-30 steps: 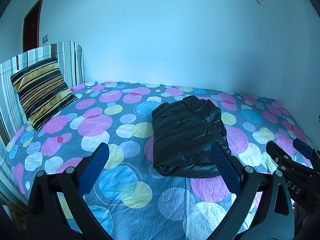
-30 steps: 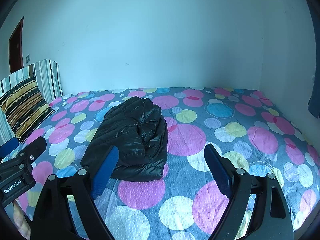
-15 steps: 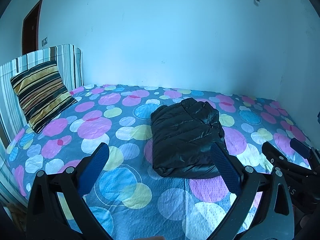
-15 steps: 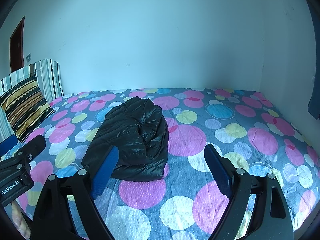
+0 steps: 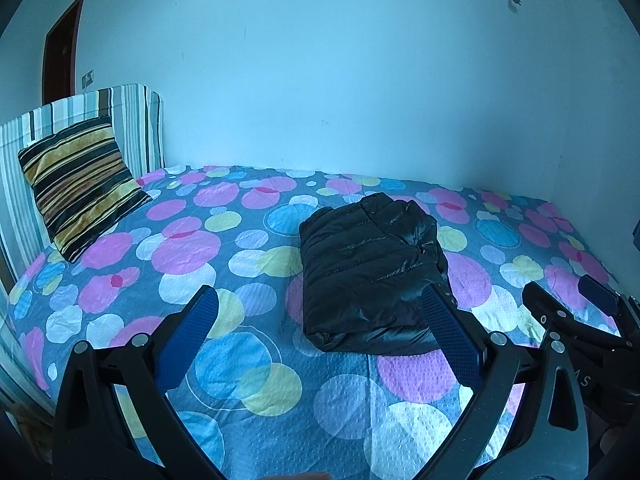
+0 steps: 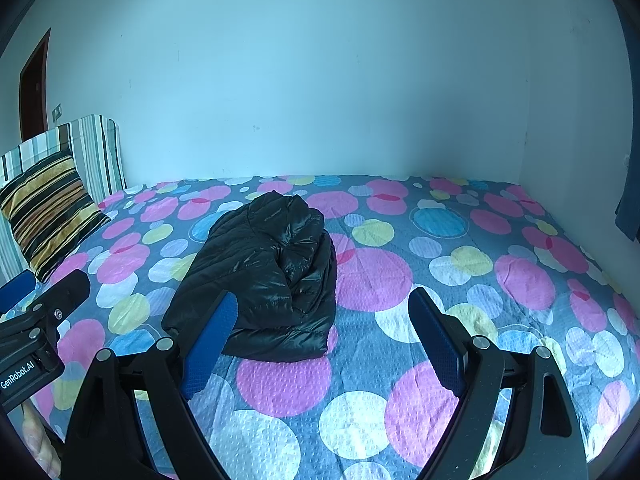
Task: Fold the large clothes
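Nothing has moved since the earlier frames: left gripper [image 5: 318, 304] and right gripper [image 6: 322, 306] hang wide and empty above the bed's [image 6: 520, 280] near edge. Black jacket [image 5: 368, 272] lies folded mid-bed; pressing its puffy top flat would likely tidy it.

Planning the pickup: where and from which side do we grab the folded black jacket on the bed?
Probably the near edge of the black jacket, from the front. It lies as a flat folded bundle on the bedsheet, with its thick near edge facing both open grippers. The left gripper and right gripper could each pinch a near corner, keeping the layers together.
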